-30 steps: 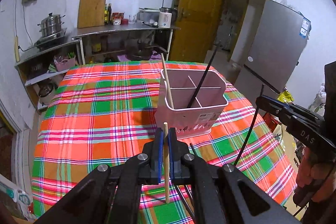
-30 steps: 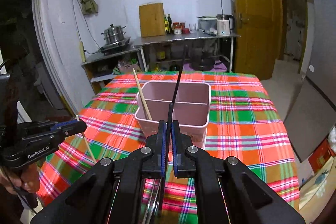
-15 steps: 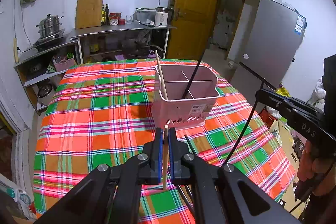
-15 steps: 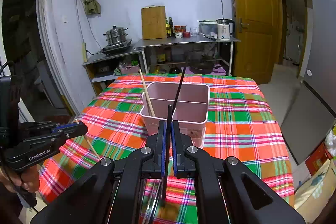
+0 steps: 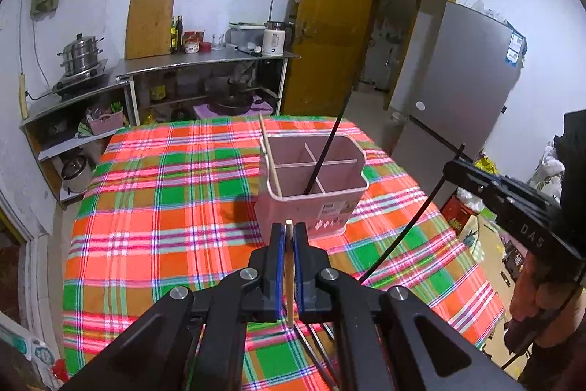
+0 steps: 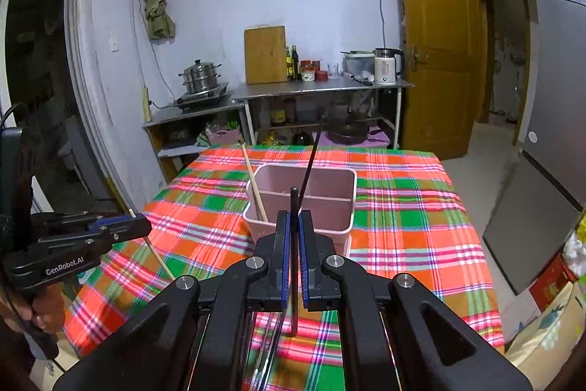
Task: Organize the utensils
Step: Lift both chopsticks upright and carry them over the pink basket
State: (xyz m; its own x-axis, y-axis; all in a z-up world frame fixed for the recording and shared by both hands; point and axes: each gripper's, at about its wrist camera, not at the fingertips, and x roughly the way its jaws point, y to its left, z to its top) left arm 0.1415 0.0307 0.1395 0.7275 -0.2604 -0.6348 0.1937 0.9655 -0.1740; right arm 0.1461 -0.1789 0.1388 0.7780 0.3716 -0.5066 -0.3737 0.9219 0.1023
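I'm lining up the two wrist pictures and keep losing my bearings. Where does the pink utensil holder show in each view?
Left wrist view: the pink utensil holder stands just right of centre on the plaid tablecloth, beyond the left gripper.
Right wrist view: it sits at centre, just beyond the right gripper.
Shared landmark: the wooden cutting board leaning on the far wall.
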